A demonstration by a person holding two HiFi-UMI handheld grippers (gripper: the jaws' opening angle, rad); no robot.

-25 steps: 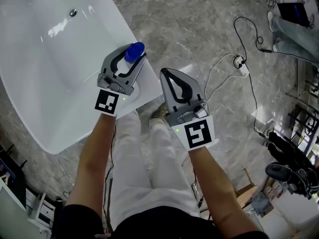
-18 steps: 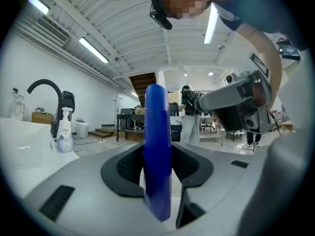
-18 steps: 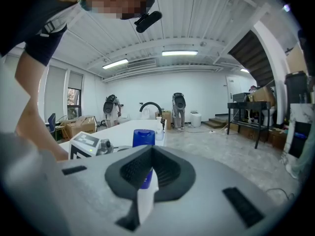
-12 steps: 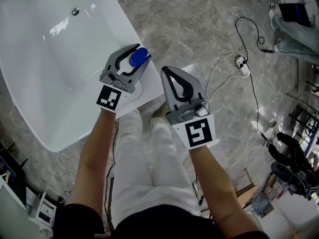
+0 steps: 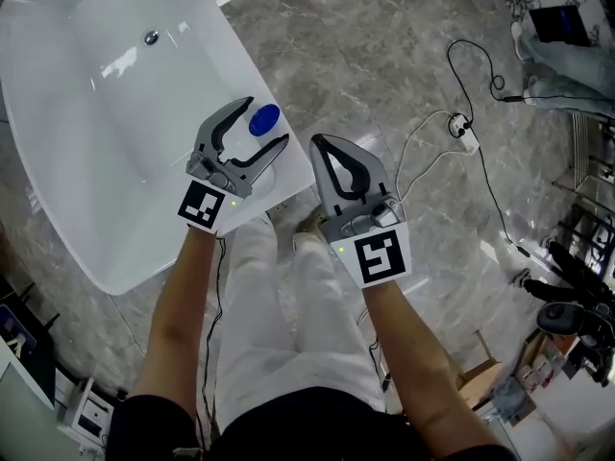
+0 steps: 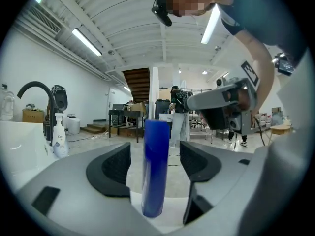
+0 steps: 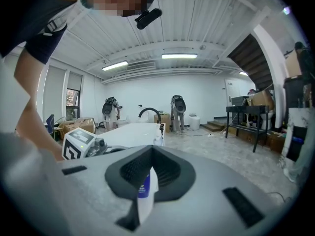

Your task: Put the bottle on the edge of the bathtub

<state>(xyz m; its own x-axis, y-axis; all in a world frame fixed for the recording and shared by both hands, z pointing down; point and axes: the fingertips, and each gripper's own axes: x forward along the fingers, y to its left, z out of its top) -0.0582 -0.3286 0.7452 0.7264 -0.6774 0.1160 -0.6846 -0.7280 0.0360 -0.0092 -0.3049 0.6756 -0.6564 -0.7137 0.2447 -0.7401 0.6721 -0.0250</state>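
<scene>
Seen from above, a person stands at the near corner of a white bathtub (image 5: 106, 257), holding a pair of tongs in each hand. The bottle (image 6: 156, 166) – white body, tall blue cap – stands upright on the tub's flat edge, close to that corner, with its long axis vertical.

The left tongs (image 5: 266, 121) point almost level at the bottle. Their jaws have just been opening and now stand wide apart, with the bottle between them. The left gripper view shows a clear gap between the cap and the dark pad on either side, so nothing is gripped – the bottle stands on its own.

The right tongs (image 5: 318, 142) hang just beside the left ones, over the grey stone floor and outside the tub. Their jaws meet at the tips and hold nothing.

The task looks all but done. The relation that matters is that the bottle lies straight ahead of the left tongs, inside the open jaws, and the left hand is the nearer one. Drawing back would probably need to follow the tongs' own line, since a sideways drift could tip the upright bottle off the edge.
</scene>
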